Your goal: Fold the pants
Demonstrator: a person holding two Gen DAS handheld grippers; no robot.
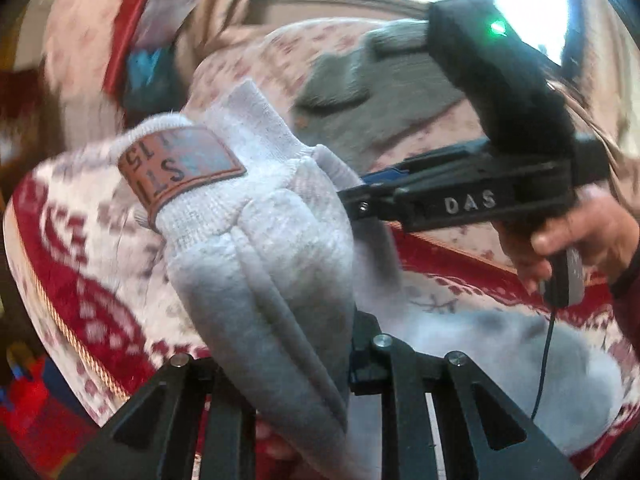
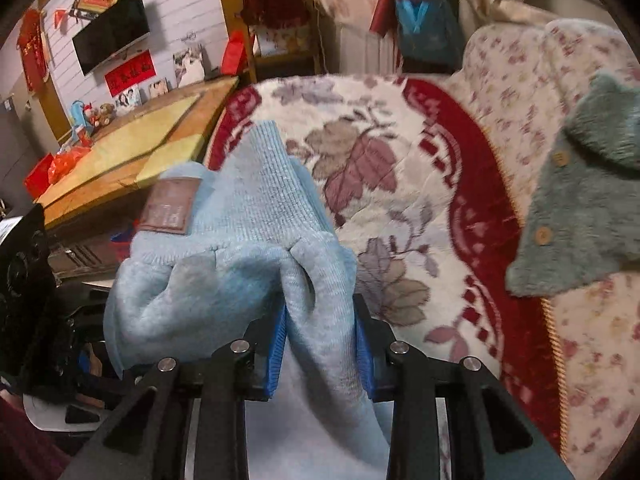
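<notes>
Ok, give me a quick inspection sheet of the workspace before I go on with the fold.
Surface: red and cream floral blanket over a sofa or bed.
Job's things: light grey pants, ribbed waistband bunched, brown patch showing.
Clutter: teal fuzzy garment with buttons lying on the floral cover.
Grippers: right gripper shut on the pants; left gripper has the pants between its fingers, closure hidden.
Cables: thin black cable hanging from the right gripper's handle.
Surroundings: wall television, wooden table, red decorations.
</notes>
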